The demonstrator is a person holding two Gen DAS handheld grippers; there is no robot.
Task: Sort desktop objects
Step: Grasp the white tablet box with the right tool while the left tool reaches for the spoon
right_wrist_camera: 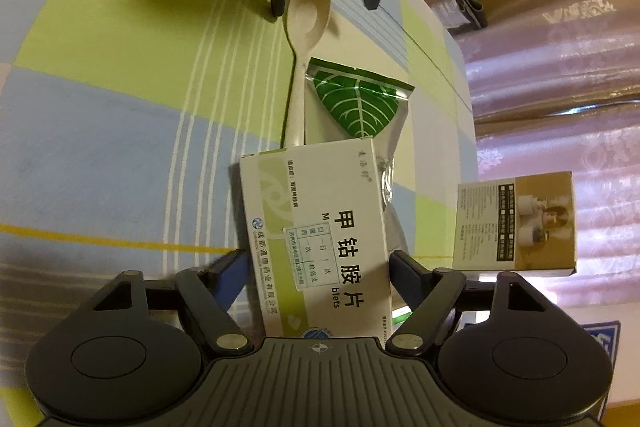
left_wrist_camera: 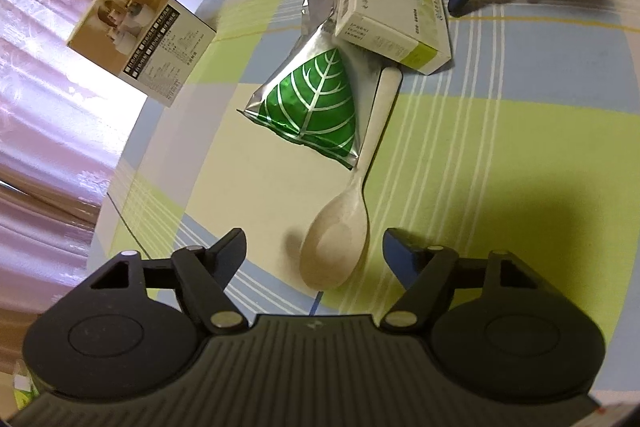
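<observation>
The left gripper is wide open, its fingers on both sides of the bowl of the cream spoon, which lies on the checked tablecloth. The spoon handle goes under the white medicine box. The right gripper is open too, fingers beside this box without pressing it. The box lies partly on the green leaf pouch. A brown box stands near the table edge.
</observation>
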